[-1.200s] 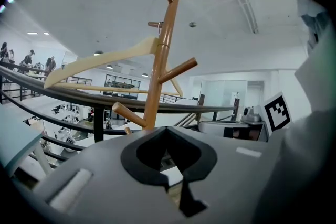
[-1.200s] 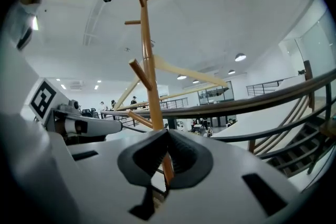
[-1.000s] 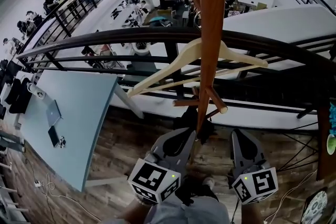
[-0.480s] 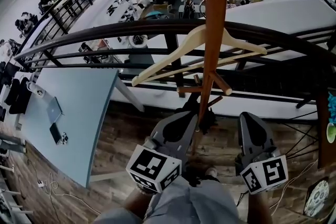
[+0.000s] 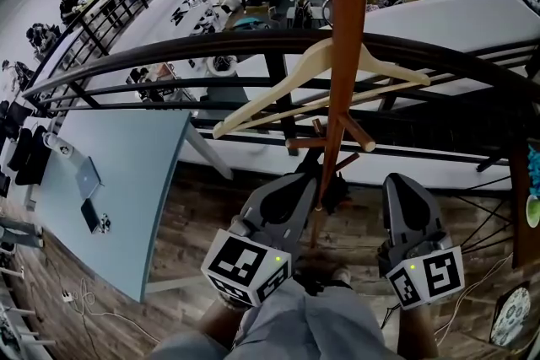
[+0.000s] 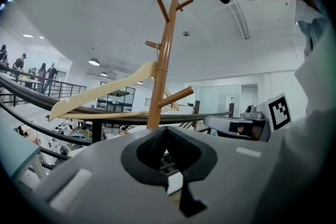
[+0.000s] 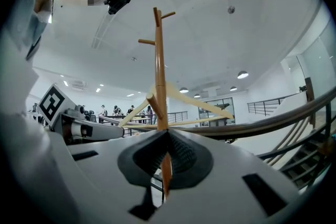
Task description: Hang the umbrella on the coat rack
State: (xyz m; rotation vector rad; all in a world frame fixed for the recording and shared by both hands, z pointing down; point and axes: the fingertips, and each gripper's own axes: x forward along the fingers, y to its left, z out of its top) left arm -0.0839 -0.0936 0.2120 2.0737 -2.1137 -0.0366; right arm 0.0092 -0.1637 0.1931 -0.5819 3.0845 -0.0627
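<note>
No umbrella shows in any view. The wooden coat rack (image 5: 346, 55) rises through the middle of the head view, with short pegs (image 5: 356, 135) low on its pole. A pale wooden hanger (image 5: 316, 84) hangs on it. My left gripper (image 5: 295, 185) is low and just left of the pole, jaws together and holding nothing. My right gripper (image 5: 398, 181) is to the pole's right, also closed and empty. In the left gripper view the coat rack (image 6: 160, 76) and the hanger (image 6: 100, 93) stand ahead. In the right gripper view the coat rack (image 7: 159, 71) lines up with the jaw slit.
A dark curved railing (image 5: 169, 59) runs behind the rack, with a lower floor and people beyond. A light blue table (image 5: 126, 181) with a laptop stands at the left. The floor (image 5: 202, 223) is wood plank. A dark shape (image 5: 336, 191) sits at the pole's foot.
Both grippers have sunk slightly in the head view and the right one has drifted a little to the right. The rack and hanger have not moved.
</note>
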